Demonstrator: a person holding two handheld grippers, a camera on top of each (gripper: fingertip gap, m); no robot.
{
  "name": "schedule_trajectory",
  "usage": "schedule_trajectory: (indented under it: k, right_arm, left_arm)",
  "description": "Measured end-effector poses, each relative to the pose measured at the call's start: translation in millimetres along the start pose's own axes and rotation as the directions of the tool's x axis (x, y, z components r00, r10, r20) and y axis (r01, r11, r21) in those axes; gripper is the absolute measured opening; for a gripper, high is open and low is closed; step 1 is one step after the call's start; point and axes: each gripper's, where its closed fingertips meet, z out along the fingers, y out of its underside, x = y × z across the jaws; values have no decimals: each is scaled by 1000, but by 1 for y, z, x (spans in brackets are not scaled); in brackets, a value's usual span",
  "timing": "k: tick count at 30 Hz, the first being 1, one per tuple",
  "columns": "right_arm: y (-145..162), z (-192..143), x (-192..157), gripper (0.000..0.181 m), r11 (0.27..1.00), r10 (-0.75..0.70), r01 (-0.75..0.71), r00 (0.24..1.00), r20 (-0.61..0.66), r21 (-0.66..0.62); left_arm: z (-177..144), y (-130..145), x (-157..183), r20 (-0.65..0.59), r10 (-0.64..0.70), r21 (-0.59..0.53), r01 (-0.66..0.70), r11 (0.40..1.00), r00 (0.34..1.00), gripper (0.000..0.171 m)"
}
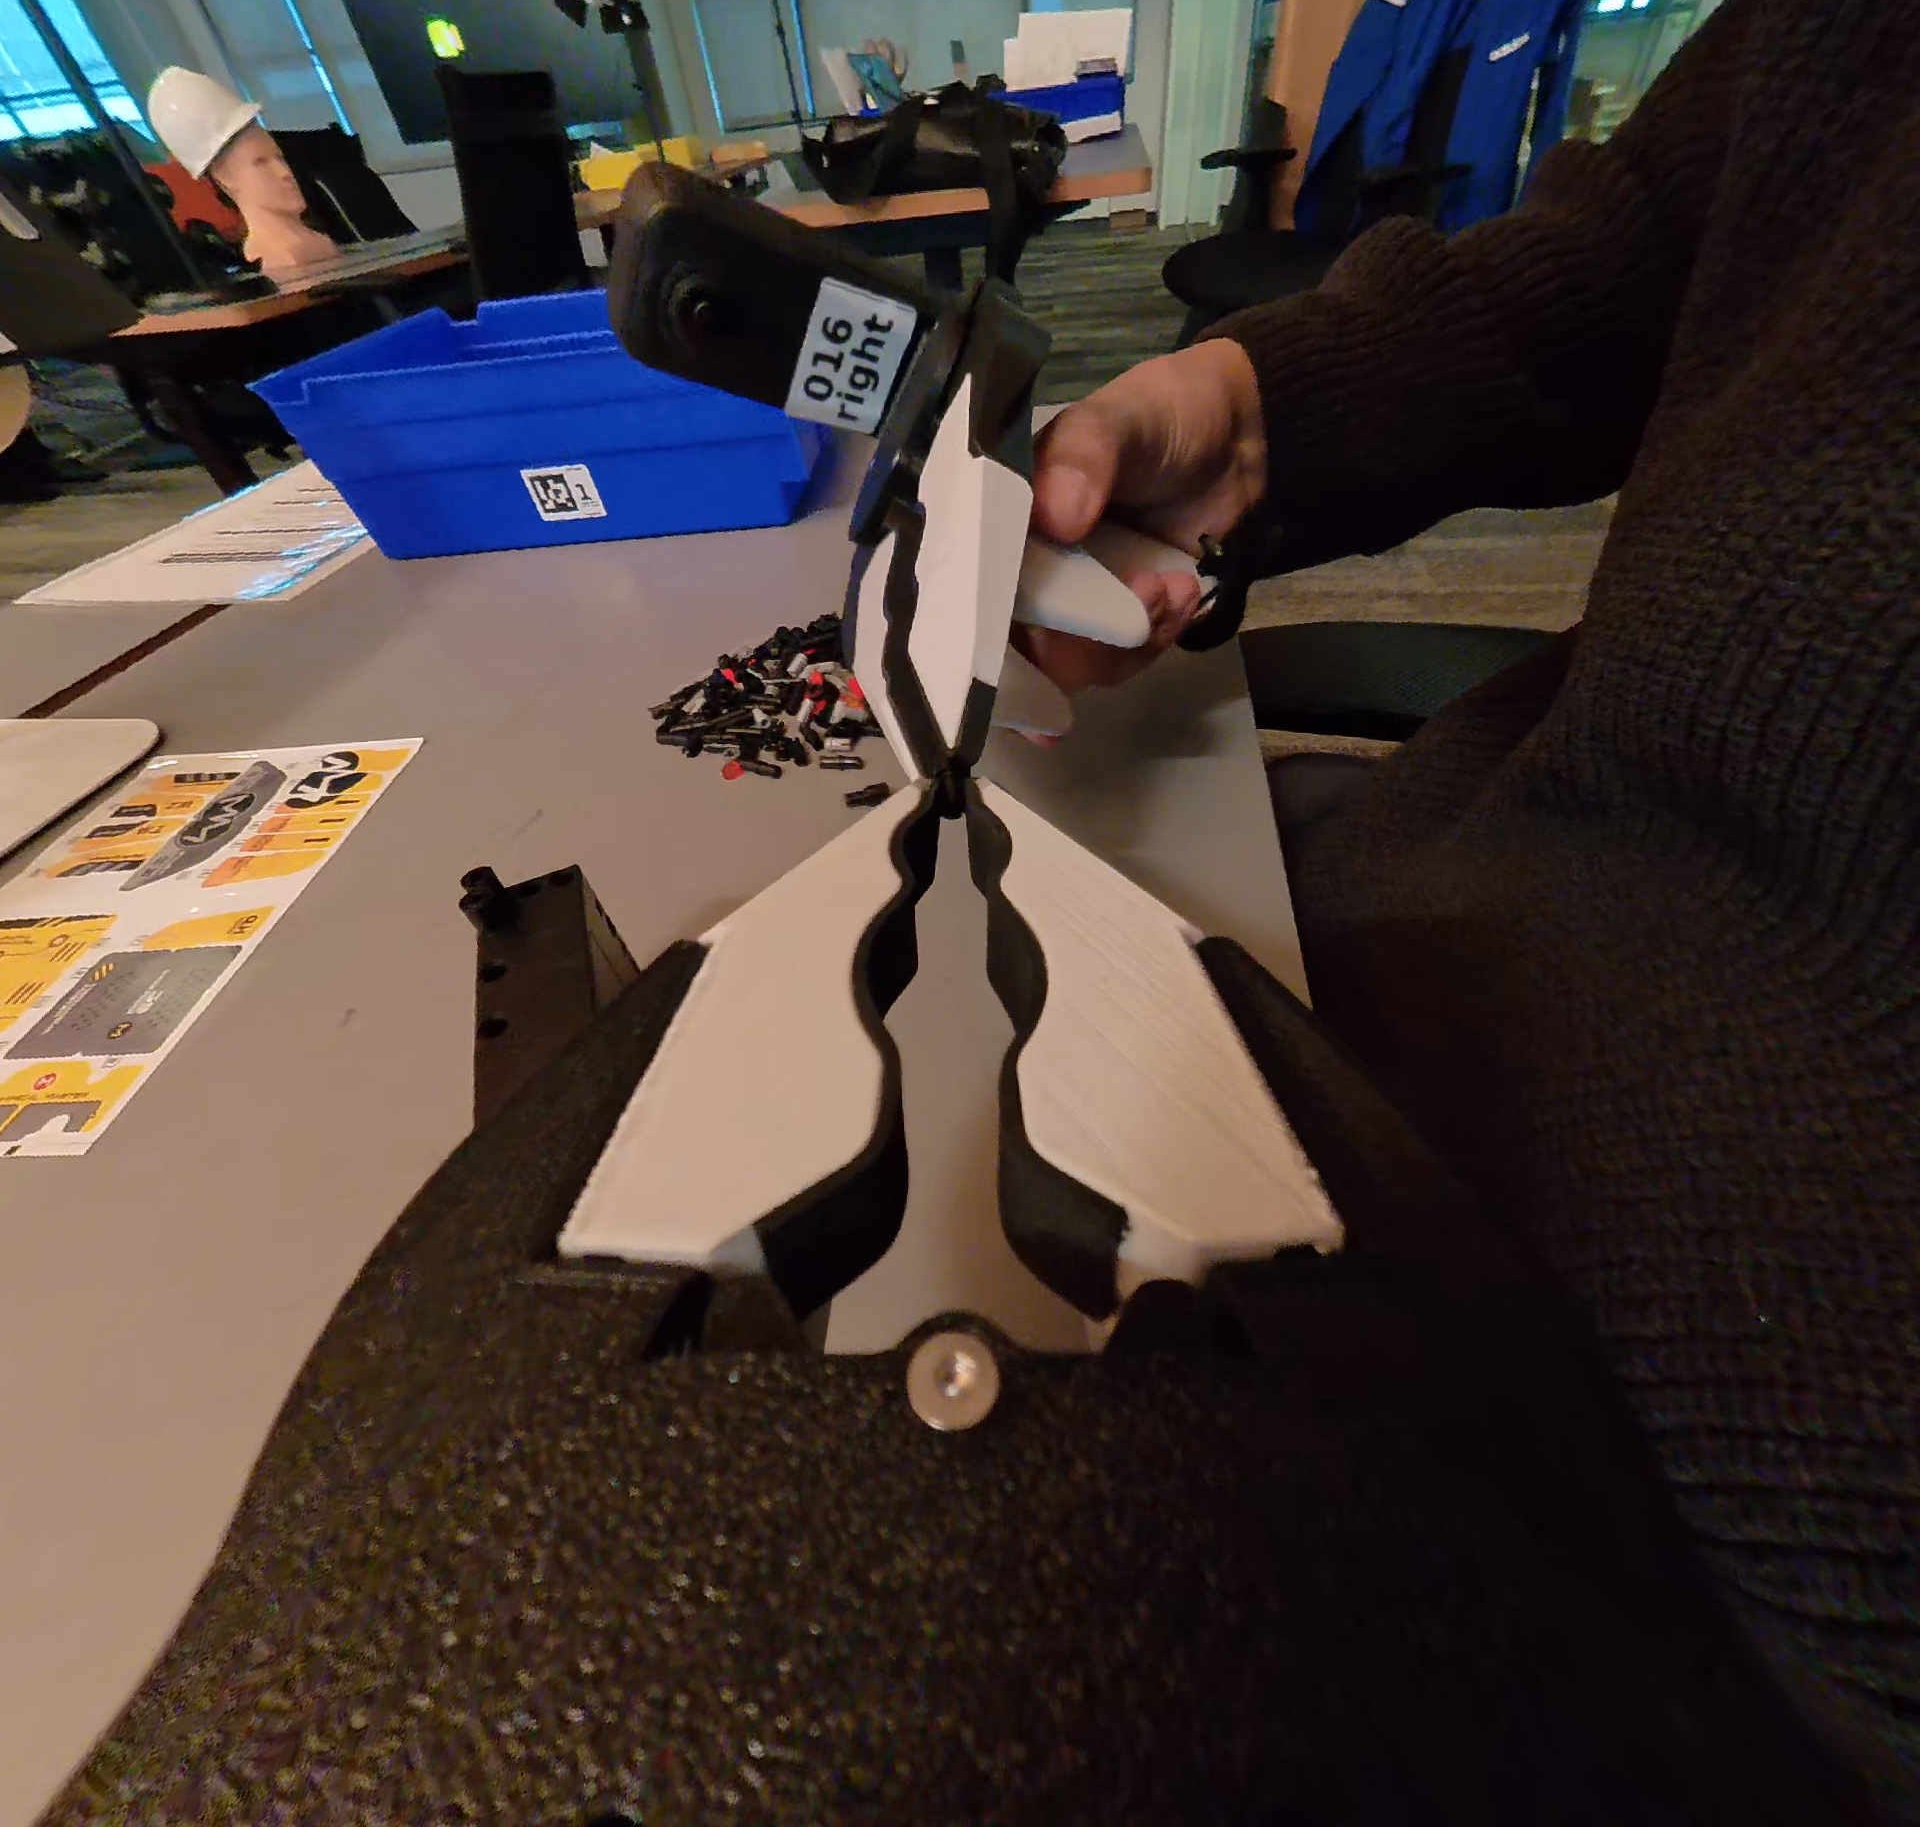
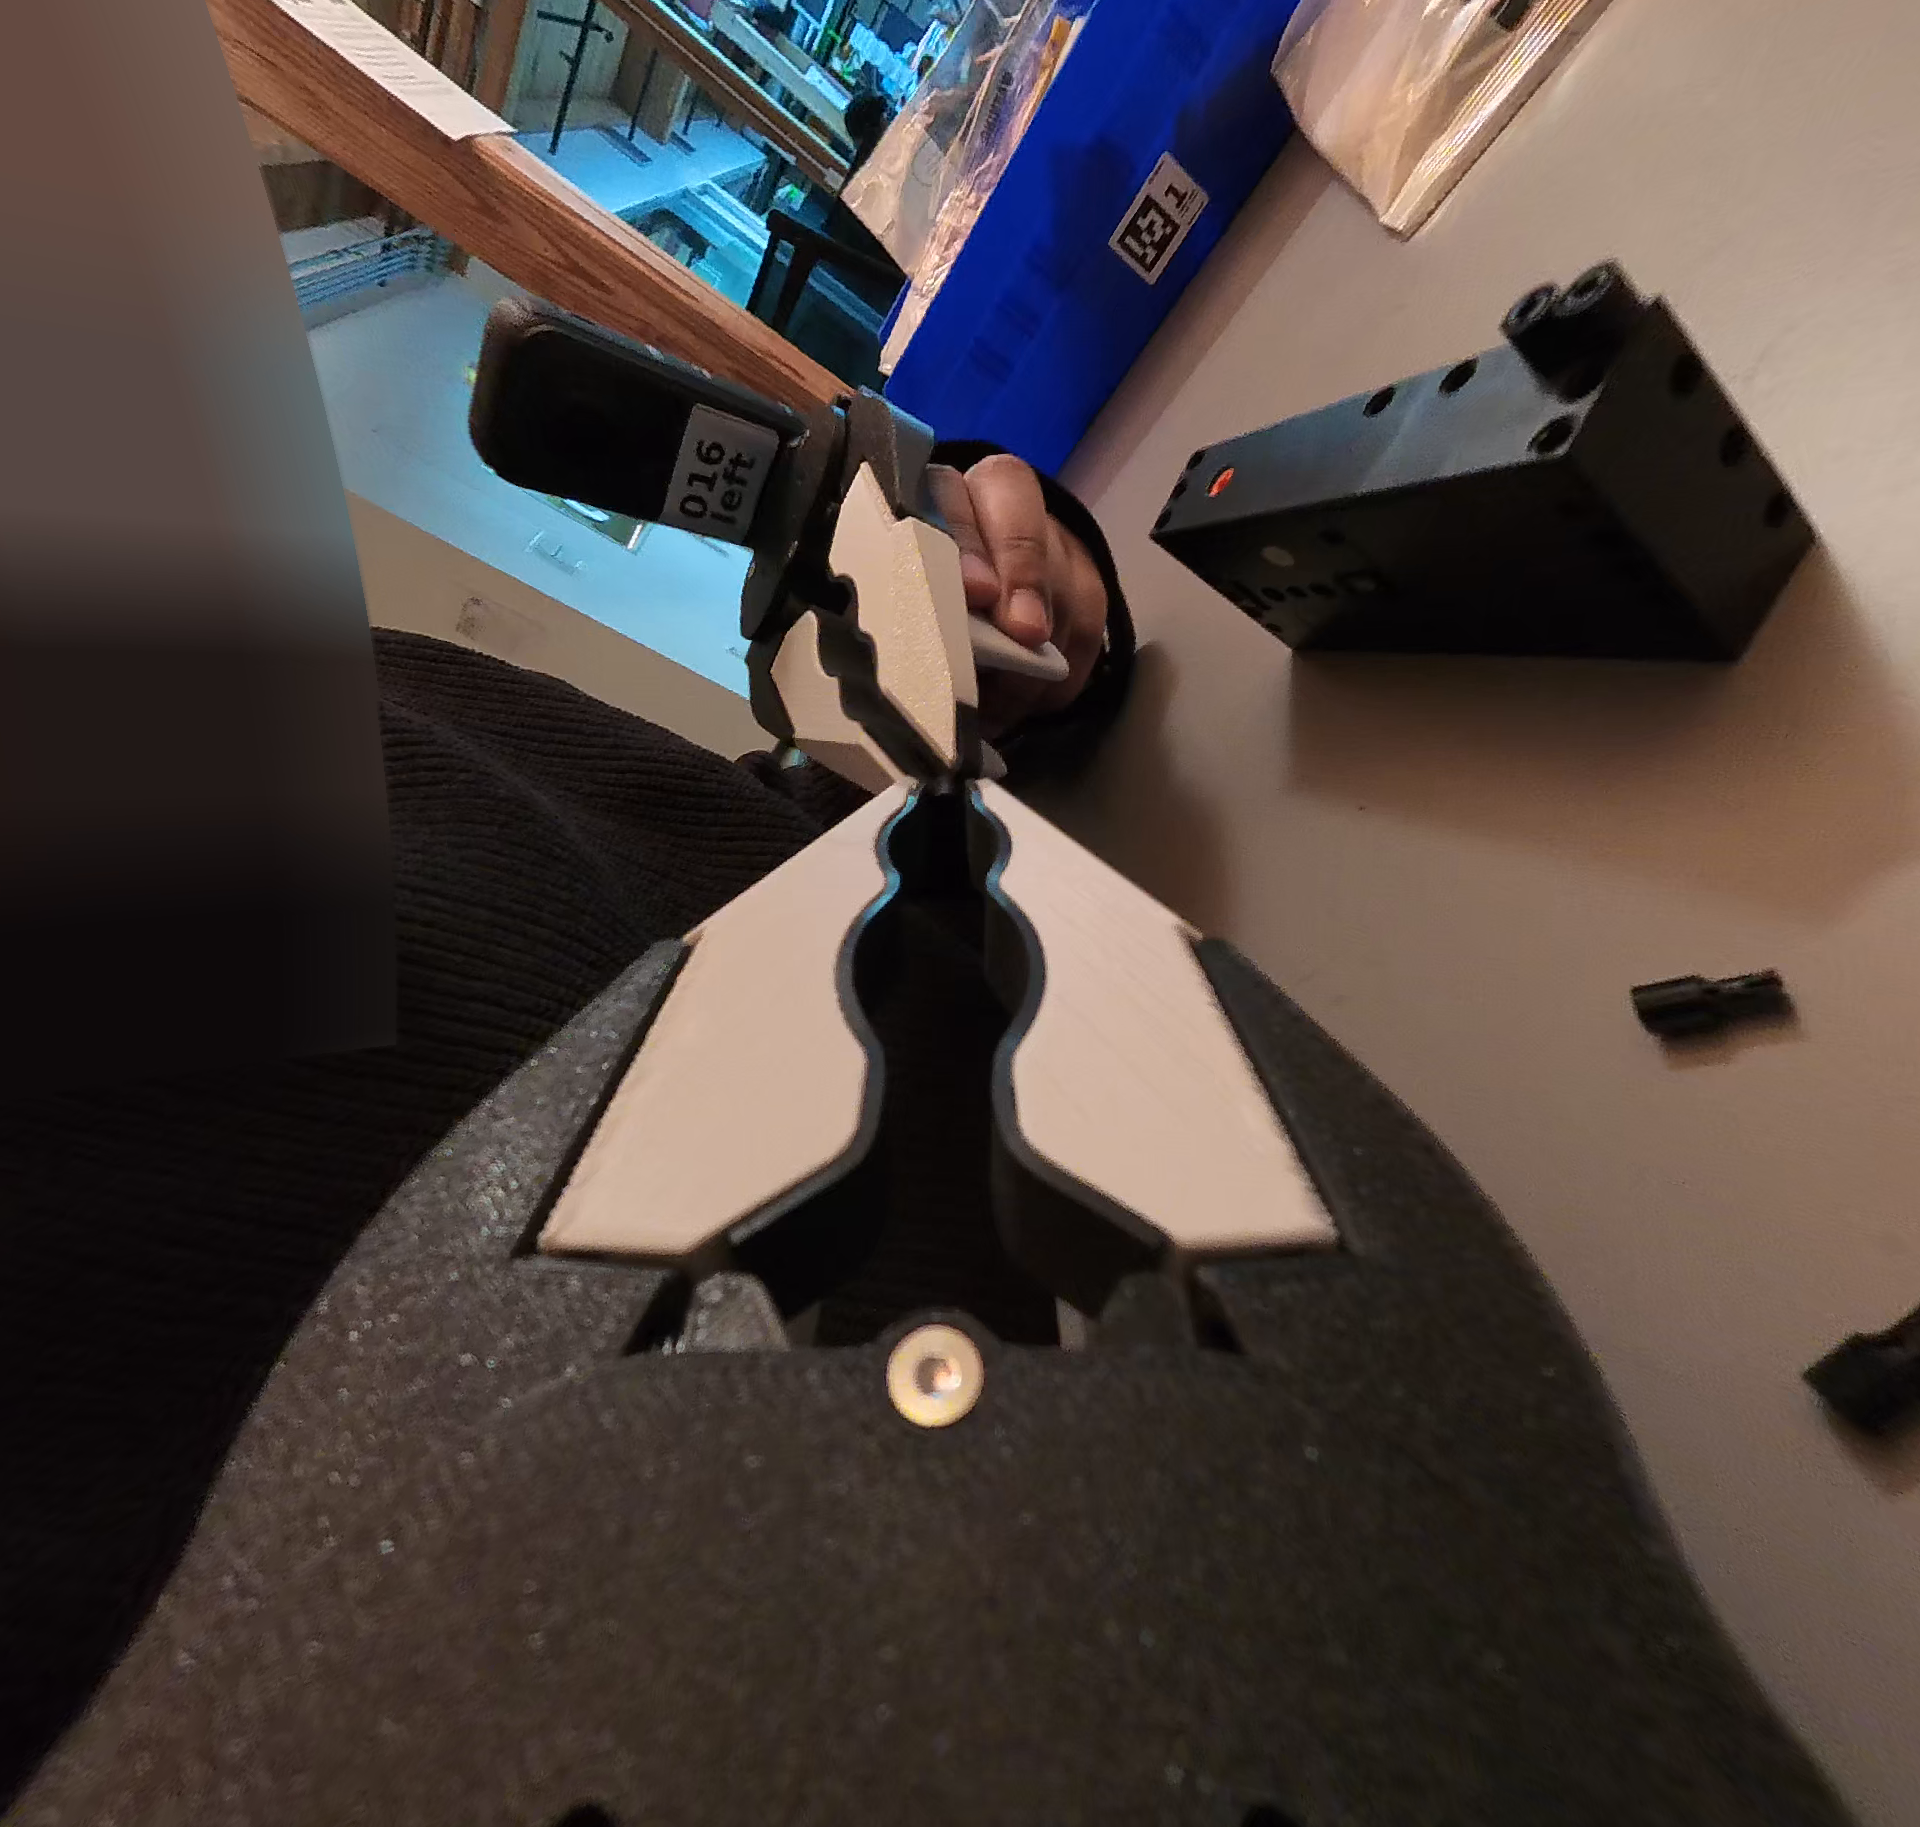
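Your left hand-held gripper (image 1: 948, 798) and your right hand-held gripper (image 1: 940, 778) meet tip to tip above the desk (image 1: 416, 655), and each has its fingers drawn narrow onto the same small black pin (image 1: 948, 790), which sits pinched between all four tips. From the right wrist view the pin (image 2: 943, 785) shows only as a dark speck at the point where the right hand-held gripper (image 2: 940, 790) touches the left hand-held gripper (image 2: 951, 764), so you cannot tell its shape. Your right hand (image 1: 1132, 520) wraps the white handle, with a dark knitted sleeve (image 1: 1558, 343) behind it. Just beyond the tips, a heap of small black, grey and red parts (image 1: 769, 697) lies on the desk. A blue bin (image 1: 520, 427) stands farther off, behind the heap. To the left lies a sheet of yellow and grey stickers (image 1: 156, 904), and near your left hand-held gripper stands a black block with round holes (image 1: 540, 946). In the right wrist view the black block (image 2: 1507, 510) lies well apart from the tips, and a loose black connector (image 2: 1709, 1003) lies on the desk at the right.
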Motion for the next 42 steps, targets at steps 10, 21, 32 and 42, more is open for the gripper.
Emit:
schedule_trajectory:
  k: [10, 21, 32, 42]
  right_arm:
    - [-10, -12, 17, 7, 993, -121, 121, 976, -180, -12]
    - [-19, -16, 34, 7, 945, -326, 312, 880, -345, -96]
    - [-91, -54, 30, 7, 854, -443, 517, 780, -441, 57]
    - [-157, -96, 39, 7, 709, -490, 671, 691, -531, 218]
  left_arm:
    - [-17, -15, -42, 184, -182, 148, 156, 977, 966, 46]
    - [-19, 27, -96, 453, -308, -5, 348, 937, 836, 51]
    - [-12, 33, -104, 477, -237, -84, 313, 946, 846, 52]
    - [-34, 1, -155, 449, -282, 49, 292, 955, 848, 52]
